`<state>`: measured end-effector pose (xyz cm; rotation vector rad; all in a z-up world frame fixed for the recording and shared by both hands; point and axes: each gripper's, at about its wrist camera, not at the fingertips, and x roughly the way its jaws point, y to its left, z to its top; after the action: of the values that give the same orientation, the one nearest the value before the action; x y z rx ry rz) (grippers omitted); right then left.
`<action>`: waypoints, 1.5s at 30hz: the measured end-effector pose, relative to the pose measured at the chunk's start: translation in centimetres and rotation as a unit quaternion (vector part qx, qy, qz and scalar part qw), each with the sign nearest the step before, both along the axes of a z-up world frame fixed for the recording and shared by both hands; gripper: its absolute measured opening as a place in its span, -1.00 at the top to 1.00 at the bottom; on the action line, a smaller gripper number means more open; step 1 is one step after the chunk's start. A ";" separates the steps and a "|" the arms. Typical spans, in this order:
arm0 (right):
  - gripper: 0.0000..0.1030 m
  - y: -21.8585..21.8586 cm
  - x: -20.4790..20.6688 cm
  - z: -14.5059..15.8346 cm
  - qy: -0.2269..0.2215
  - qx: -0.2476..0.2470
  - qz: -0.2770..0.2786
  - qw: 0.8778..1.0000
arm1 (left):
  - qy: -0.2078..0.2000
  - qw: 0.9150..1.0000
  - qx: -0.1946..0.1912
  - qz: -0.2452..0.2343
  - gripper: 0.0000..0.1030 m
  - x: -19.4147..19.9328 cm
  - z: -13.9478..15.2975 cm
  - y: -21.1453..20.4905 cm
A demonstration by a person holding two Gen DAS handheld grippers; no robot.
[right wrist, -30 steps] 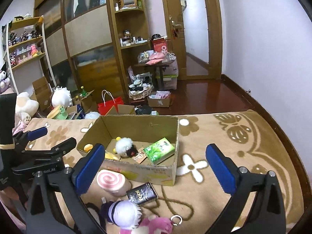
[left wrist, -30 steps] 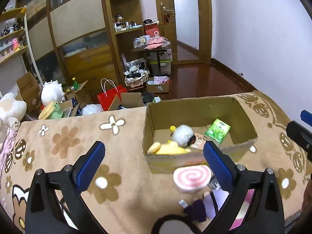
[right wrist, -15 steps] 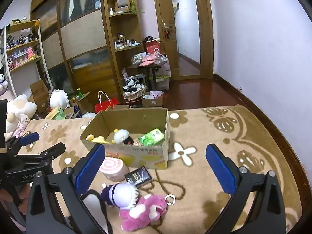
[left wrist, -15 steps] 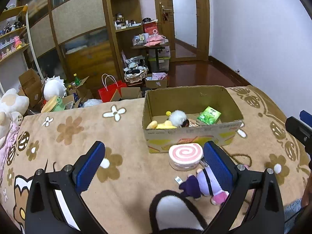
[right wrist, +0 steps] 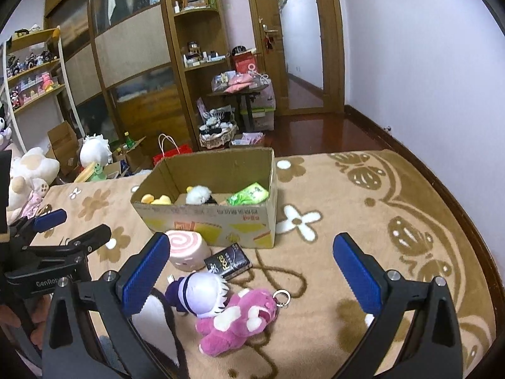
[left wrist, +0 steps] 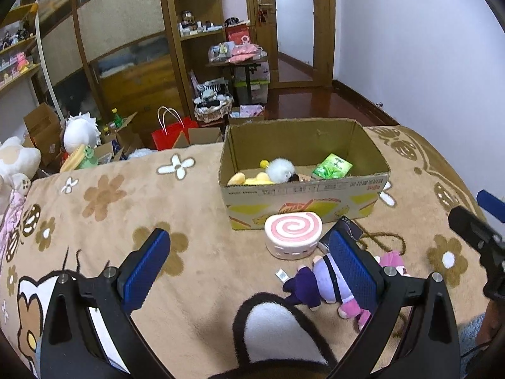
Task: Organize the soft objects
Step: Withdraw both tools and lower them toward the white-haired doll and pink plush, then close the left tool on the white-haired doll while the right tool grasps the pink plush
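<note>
An open cardboard box [left wrist: 303, 203] [right wrist: 221, 218] stands on the flowered beige blanket [left wrist: 157, 214]. Inside it lie a yellow plush [left wrist: 252, 178], a white fluffy plush [left wrist: 279, 167] and a green packet [left wrist: 333, 165]. In front of the box lie a pink swirl roll cushion [left wrist: 293, 235] [right wrist: 187, 249], a purple-and-white doll [left wrist: 318, 285] [right wrist: 199, 292] and a pink bear plush [right wrist: 238, 320]. My left gripper [left wrist: 249, 270] is open and empty, above the blanket near the doll. My right gripper [right wrist: 249, 271] is open and empty, above the two plushes.
A black card packet [right wrist: 228, 260] lies by the box. A black-and-white plush ear [left wrist: 274, 331] rises at the near edge. Beyond the blanket stand shelves, a red bag [left wrist: 169, 134], boxes and large plush toys [left wrist: 19, 161]. The blanket's edge curves at the right [right wrist: 457, 214].
Both grippers have pulled back and up from the box. The roll cushion, the doll and the pink bear now show fully in front of them. Nothing was grasped.
</note>
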<state>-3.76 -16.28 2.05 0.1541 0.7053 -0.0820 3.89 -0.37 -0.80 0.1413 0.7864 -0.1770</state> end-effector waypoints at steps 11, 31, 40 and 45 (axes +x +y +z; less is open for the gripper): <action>-1.00 0.1 0.8 -3.7 0.042 0.002 -0.004 0.999 | 0.047 0.999 -0.023 -0.010 -0.94 1.8 -2.7 -0.7; -1.00 -0.1 2.9 -9.2 0.128 -0.002 0.000 0.992 | 0.141 0.988 -0.064 -0.027 -0.94 5.3 -7.3 -2.8; -1.00 -0.3 3.5 -10.9 0.160 0.011 0.000 0.987 | 0.169 0.983 -0.065 -0.044 -0.94 5.7 -8.7 -4.1; -1.00 0.0 3.8 -11.7 0.175 0.014 0.007 0.984 | 0.184 0.979 -0.071 -0.053 -0.94 5.8 -9.4 -4.7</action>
<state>0.05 -16.27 -9.64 0.1632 1.0595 -0.0873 9.73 -5.09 -10.18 0.0145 1.1326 -0.3655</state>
